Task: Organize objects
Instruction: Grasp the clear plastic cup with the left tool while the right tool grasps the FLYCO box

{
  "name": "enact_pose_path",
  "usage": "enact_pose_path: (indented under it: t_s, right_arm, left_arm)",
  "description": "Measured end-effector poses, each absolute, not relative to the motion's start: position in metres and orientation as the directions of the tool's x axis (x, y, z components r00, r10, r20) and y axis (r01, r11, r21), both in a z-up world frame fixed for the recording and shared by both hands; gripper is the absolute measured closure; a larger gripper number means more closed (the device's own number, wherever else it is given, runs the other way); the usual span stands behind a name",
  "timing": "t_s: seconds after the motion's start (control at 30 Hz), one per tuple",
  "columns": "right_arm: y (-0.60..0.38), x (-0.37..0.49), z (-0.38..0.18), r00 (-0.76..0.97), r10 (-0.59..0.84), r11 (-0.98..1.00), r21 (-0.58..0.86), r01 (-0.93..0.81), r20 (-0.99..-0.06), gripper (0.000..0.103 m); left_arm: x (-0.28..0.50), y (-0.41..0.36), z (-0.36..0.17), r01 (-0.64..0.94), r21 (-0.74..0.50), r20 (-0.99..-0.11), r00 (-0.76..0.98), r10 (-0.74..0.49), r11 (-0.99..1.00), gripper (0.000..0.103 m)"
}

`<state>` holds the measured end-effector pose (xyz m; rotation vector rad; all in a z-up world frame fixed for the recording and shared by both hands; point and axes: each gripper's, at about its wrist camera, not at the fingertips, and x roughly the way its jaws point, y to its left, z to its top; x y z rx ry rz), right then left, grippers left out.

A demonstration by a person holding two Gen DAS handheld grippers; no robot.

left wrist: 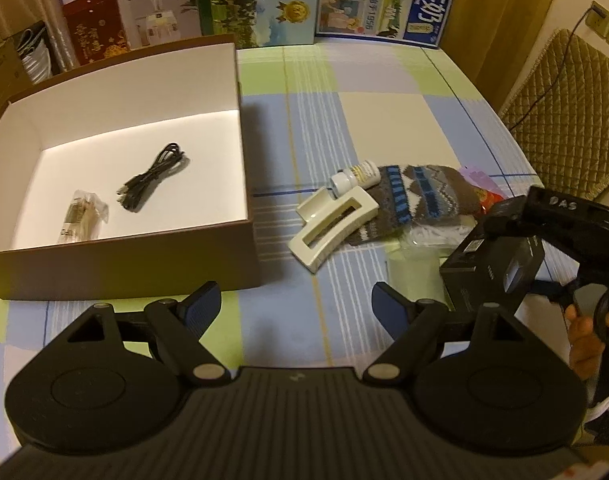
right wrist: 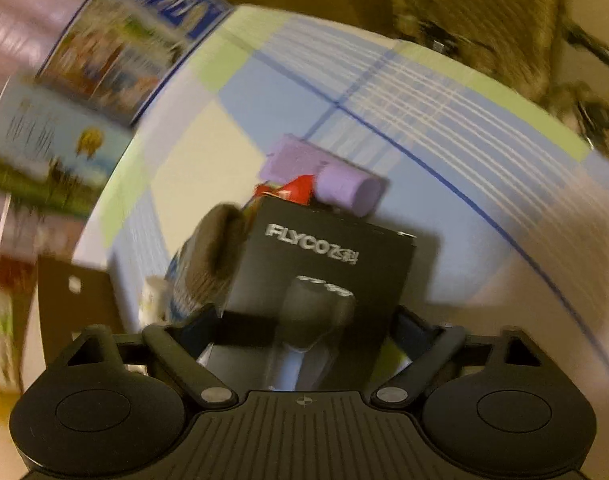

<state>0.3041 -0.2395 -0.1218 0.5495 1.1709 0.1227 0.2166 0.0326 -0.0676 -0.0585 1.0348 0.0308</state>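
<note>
A brown box with a white inside (left wrist: 240, 128) stands at the left and holds a black cable (left wrist: 152, 178) and a clear packet (left wrist: 80, 216). A white hair claw (left wrist: 328, 226), a small white bottle (left wrist: 354, 176) and a patterned sock (left wrist: 416, 200) lie to the right of it. My left gripper (left wrist: 296, 306) hangs open over the checked cloth, with nothing between its fingers. A black FLYCO box (right wrist: 328, 248) lies between the fingers of my right gripper (right wrist: 304, 324). Narrow gaps show at the box's sides, so the gripper is open around it. Behind it lie a purple roll (right wrist: 344, 188) and a red packet (right wrist: 296, 188).
Printed cartons (left wrist: 264, 4) line the table's far edge behind the brown box. A quilted chair back (left wrist: 564, 112) stands off the right edge. A hand (left wrist: 584, 340) holds the right gripper's handle. The right wrist view is blurred by motion.
</note>
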Motion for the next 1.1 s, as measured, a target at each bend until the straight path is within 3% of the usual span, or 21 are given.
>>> enact_pose_path:
  t_s: [0.4,0.7,0.97,1.1]
  right_arm:
    - [-0.251,0.27,-0.118,0.382,0.226,0.96,0.138,-0.244,-0.896,0.021]
    - [-0.262,0.266,-0.109,0.412,0.251,0.939,0.117,-0.324,-0.876,0.021]
    - [-0.269,0.263,-0.107,0.398,0.261,0.933,0.124,-0.337,-0.879,0.013]
    - [-0.266,0.263,-0.109,0.395,0.261,0.927,0.116,-0.356,-0.881,0.012]
  left_arm:
    - [0.23,-0.009,-0.102,0.057,-0.101,-0.882,0.458,-0.116,0.993,0.024]
    - [0.261,-0.052,-0.14,0.097,-0.103,-0.891,0.433,-0.135,0.99,0.033]
    - [0.275,-0.062,-0.159,0.073,-0.085,-0.902,0.418,-0.108,0.994,0.054]
    - [0.267,-0.063,-0.158,0.044,-0.078,-0.902,0.423,-0.089,0.996,0.054]
